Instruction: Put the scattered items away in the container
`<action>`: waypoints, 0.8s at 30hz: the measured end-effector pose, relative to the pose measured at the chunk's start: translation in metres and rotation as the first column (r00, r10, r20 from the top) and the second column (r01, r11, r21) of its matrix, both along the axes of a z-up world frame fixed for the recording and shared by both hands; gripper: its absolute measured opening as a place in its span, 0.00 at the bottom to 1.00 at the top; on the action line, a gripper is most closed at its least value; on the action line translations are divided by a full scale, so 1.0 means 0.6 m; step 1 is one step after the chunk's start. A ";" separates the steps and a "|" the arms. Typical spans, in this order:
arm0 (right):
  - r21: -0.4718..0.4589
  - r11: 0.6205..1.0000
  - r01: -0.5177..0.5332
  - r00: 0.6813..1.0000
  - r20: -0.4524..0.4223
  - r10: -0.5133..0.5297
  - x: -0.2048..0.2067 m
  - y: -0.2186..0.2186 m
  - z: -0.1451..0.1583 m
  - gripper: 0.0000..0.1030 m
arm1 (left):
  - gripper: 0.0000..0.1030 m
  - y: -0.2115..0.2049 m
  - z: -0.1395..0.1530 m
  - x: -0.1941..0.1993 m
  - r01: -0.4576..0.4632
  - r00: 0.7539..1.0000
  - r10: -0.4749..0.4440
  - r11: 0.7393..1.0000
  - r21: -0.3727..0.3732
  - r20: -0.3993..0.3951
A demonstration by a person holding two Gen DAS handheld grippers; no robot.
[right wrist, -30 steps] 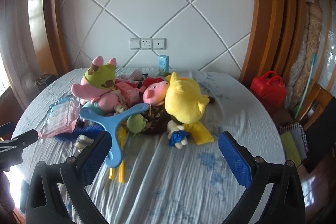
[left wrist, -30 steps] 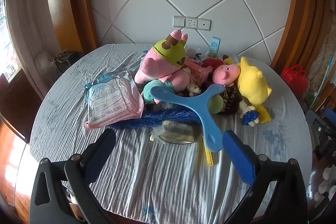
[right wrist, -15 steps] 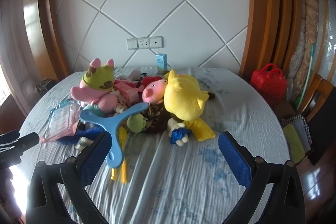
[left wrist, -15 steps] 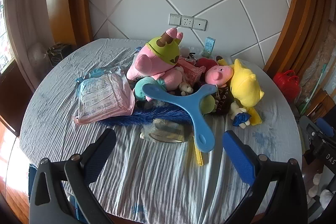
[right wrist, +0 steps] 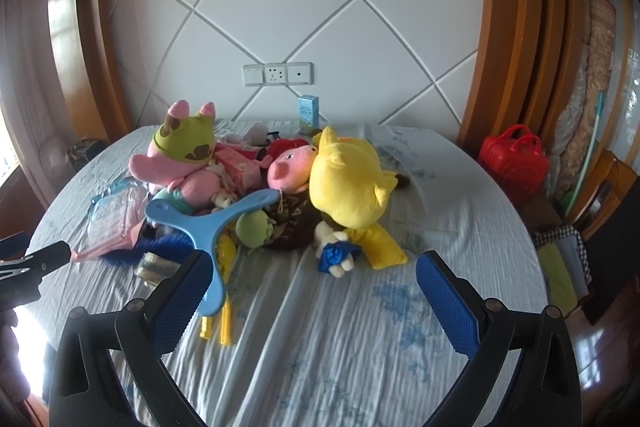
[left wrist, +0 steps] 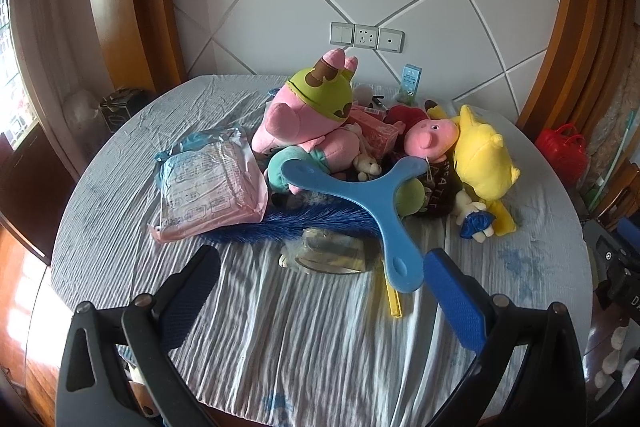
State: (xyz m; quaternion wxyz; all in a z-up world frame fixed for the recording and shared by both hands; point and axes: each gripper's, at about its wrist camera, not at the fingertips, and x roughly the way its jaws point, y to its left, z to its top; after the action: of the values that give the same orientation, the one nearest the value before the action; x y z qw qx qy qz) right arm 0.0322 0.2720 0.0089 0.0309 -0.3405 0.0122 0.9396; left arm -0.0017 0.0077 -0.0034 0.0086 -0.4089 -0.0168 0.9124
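Toys lie heaped mid-surface [left wrist: 320, 327]: yellow plush [right wrist: 348, 183] right, pink plush [left wrist: 308, 119] left, blue three-armed boomerang [left wrist: 372, 199] across the near side. Left claw [left wrist: 320, 303] and right claw [right wrist: 308, 299] hover nearer, both spread apart, empty. Only the right view shows the plush's yellow body trailing toward the near edge.

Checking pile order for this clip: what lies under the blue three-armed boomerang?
The blue boomerang lies over a blue feathery duster, a green ball plush, a clear packet and a yellow plastic piece. Whatever lies beneath its centre is covered.
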 end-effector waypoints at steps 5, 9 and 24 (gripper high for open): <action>-0.006 1.000 -0.017 1.000 0.014 0.017 -0.013 0.012 -0.007 1.00 | 1.00 0.012 -0.003 -0.012 -0.032 0.999 0.033 0.999 -0.044 0.015; -0.013 1.000 -0.020 0.999 0.035 0.021 -0.030 0.029 -0.017 1.00 | 1.00 0.013 -0.012 -0.024 -0.036 0.999 0.037 0.999 -0.022 0.030; -0.031 0.998 -0.050 0.993 0.105 0.053 -0.119 0.098 -0.061 1.00 | 1.00 -0.005 -0.048 -0.085 -0.133 0.984 0.132 0.991 -0.002 0.116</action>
State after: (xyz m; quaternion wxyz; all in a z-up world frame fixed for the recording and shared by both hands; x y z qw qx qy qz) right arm -0.0395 0.3305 -0.0278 0.0025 -0.3903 0.0153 0.9206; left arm -0.0524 0.0044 -0.0320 -0.0517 -0.4593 -0.0471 0.8855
